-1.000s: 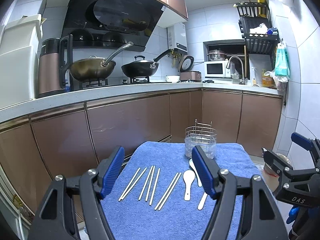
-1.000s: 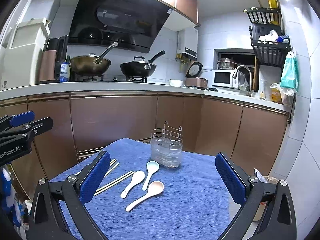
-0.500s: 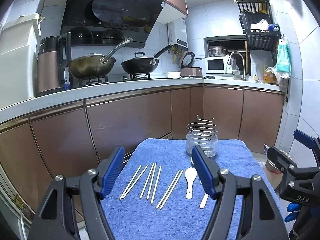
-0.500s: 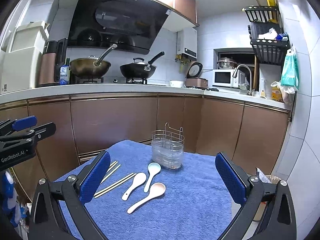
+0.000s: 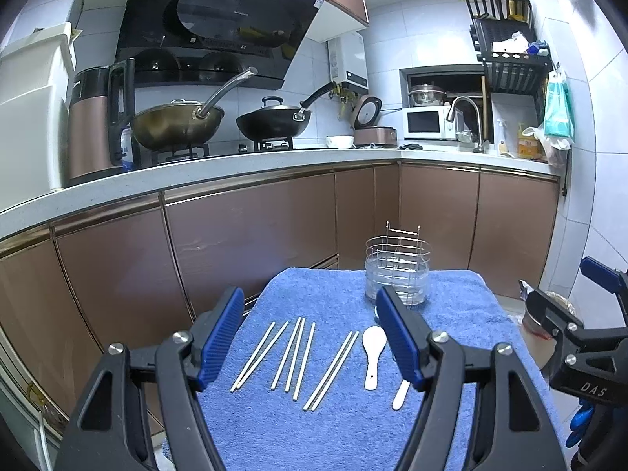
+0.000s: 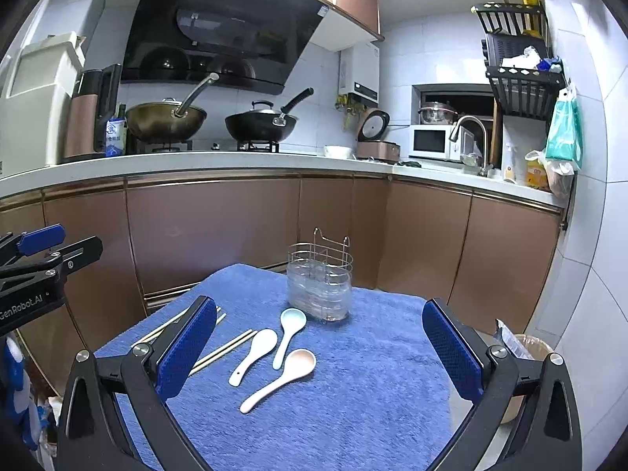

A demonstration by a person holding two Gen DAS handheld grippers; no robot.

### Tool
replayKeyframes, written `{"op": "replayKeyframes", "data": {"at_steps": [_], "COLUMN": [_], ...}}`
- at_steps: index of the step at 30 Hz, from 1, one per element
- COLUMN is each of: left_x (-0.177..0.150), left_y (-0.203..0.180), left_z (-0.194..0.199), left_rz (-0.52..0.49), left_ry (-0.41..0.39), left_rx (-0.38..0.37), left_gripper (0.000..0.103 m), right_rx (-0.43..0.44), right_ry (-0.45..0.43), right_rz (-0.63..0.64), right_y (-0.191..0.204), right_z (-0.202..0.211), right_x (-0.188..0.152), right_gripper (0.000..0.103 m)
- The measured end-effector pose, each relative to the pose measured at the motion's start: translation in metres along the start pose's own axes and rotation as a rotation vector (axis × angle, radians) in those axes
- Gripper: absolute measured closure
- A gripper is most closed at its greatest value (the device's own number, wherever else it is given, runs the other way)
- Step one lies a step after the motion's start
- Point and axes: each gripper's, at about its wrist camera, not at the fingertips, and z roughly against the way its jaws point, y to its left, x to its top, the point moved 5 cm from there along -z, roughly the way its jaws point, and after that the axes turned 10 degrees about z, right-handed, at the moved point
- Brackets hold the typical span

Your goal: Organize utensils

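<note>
A blue towel [image 5: 463, 314] [image 6: 373, 373] covers a small table. On it lie several pale chopsticks [image 5: 294, 353] [image 6: 223, 349] in a row. Three ceramic spoons rest beside them: a white spoon [image 5: 373, 353] [image 6: 253, 355], a light blue spoon [image 6: 288, 333] and a pinkish spoon [image 6: 282, 376]. A wire utensil holder [image 5: 396, 274] [image 6: 320, 282] with a clear liner stands at the towel's far side. My left gripper [image 5: 310, 337] hovers open above the chopsticks. Wide open, my right gripper [image 6: 320, 347] hangs over the spoons. Neither holds anything.
Brown cabinet doors [image 5: 251, 235] and a white countertop [image 6: 235, 161] wrap behind the table. Two woks [image 5: 176, 125] sit on the stove; a microwave [image 5: 428, 121] and tap stand at the right. A bin [image 6: 530, 357] stands on the floor right of the table.
Both grippers have risen and drawn back slightly, so the towel and utensils sit a little lower in view. Nothing on the towel has moved.
</note>
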Motion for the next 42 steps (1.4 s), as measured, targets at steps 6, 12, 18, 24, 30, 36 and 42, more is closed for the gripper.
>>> {"op": "replayKeyframes", "data": {"at_steps": [6, 12, 18, 24, 30, 36, 42], "left_x": [0.001, -0.001, 0.003, 0.007, 0.009, 0.007, 0.012], "left_y": [0.0, -0.003, -0.003, -0.002, 0.0, 0.0, 0.004], "left_z": [-0.003, -0.007, -0.01, -0.012, -0.019, -0.029, -0.042], "left_rz": [-0.004, -0.003, 0.021, 0.039, 0.046, 0.052, 0.048], "left_ry": [-0.01, -0.006, -0.007, -0.026, -0.032, -0.01, 0.004], "left_rx": [0.003, -0.013, -0.045, -0.053, -0.032, -0.037, -0.037], "left_gripper": [0.035, 0.035, 0.035, 0.035, 0.035, 0.035, 0.035], "right_rx": [-0.023, -0.056, -0.069, -0.076, -0.075, -0.068, -0.047], "right_ry": [0.025, 0.038, 0.04, 0.043, 0.046, 0.049, 0.056], "right_rz": [0.012, 0.022, 0.01, -0.003, 0.001, 0.001, 0.005], "right_y": [0.0, -0.002, -0.008, -0.013, -0.013, -0.014, -0.017], "right_z": [-0.003, -0.005, -0.008, -0.012, -0.017, -0.023, -0.035], "right_x": [-0.002, 0.001, 0.001, 0.001, 0.002, 0.004, 0.005], "right_gripper": [0.0, 0.0, 0.0, 0.0, 0.0, 0.0, 0.0]}}
